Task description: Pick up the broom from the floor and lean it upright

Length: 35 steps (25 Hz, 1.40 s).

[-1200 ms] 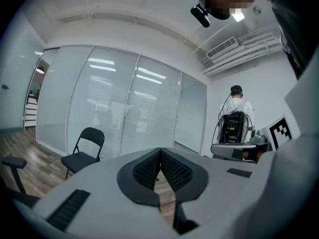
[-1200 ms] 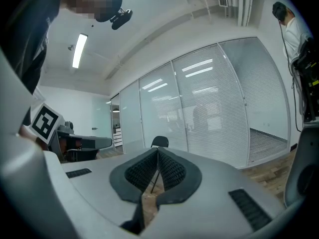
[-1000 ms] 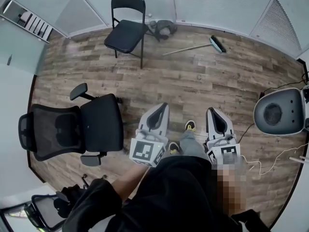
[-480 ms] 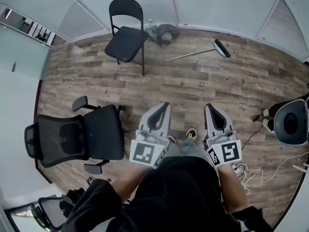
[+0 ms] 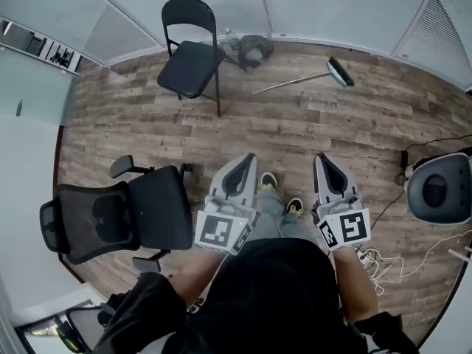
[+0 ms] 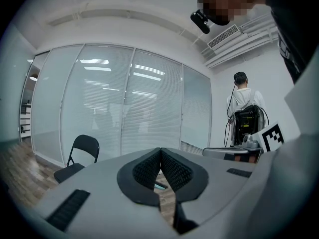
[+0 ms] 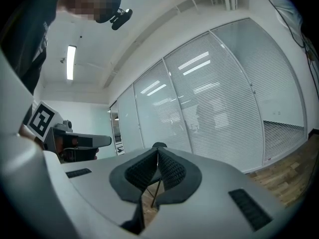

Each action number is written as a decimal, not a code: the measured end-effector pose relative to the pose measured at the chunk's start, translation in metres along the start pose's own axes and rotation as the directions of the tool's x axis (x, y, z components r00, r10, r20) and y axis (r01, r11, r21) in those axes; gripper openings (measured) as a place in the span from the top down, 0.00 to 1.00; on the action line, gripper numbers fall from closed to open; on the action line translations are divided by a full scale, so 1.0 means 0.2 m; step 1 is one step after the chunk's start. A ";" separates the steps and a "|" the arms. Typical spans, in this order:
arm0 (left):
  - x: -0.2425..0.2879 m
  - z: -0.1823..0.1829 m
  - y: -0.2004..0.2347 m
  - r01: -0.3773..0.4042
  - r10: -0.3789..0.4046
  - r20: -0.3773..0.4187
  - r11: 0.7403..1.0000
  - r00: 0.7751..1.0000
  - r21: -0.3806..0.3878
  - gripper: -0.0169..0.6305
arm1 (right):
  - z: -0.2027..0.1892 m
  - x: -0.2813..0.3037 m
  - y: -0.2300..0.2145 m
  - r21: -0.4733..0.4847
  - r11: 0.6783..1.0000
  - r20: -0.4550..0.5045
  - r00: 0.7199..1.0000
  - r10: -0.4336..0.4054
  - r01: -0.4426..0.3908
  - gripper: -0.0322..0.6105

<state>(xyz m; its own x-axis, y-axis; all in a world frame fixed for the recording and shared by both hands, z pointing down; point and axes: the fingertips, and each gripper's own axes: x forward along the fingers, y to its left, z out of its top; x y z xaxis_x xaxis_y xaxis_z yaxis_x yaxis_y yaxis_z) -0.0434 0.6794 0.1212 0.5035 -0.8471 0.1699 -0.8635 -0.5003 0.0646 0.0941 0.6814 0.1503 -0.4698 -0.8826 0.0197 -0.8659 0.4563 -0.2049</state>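
Note:
The broom (image 5: 302, 82) lies flat on the wooden floor near the far wall, its dark brush head (image 5: 341, 71) to the right and its thin handle running left. In the head view both grippers are held low in front of the person, well short of the broom. My left gripper (image 5: 247, 159) points toward the far wall, jaws shut and empty. My right gripper (image 5: 322, 158) runs parallel beside it, also shut and empty. The left gripper (image 6: 160, 151) and the right gripper (image 7: 157, 151) each show their black pads meeting at the tips in their own views.
A black folding chair (image 5: 193, 57) stands left of the broom, with a grey bag (image 5: 251, 49) against the wall. A black office chair (image 5: 125, 212) is at my left. A round grey stool (image 5: 439, 190) and cables (image 5: 383, 257) lie right. Another person (image 6: 244, 113) stands by the glass wall.
The person has stepped forward toward the far wall, carrying both shut grippers along. The office chair and the round stool have slid back in the head view.

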 end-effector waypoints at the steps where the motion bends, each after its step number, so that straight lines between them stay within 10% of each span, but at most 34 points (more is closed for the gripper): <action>1: 0.03 0.00 0.03 0.005 -0.005 -0.001 1.000 1.000 -0.003 0.94 | 0.00 0.03 0.00 -0.004 1.000 -0.004 1.000 -0.002 0.002 0.92; 35: 0.57 0.17 0.95 0.104 -0.098 0.073 0.991 0.993 -0.085 0.94 | 0.07 1.02 0.09 -0.106 0.992 -0.063 0.996 -0.069 0.062 0.92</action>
<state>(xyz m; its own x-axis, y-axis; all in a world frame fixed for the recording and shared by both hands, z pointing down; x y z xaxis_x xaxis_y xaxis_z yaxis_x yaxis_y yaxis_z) -0.1494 0.4815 0.1200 0.5862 -0.8051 0.0907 -0.8061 -0.5683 0.1652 -0.0158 0.5074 0.1365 -0.4186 -0.9031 0.0960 -0.9068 0.4098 -0.0988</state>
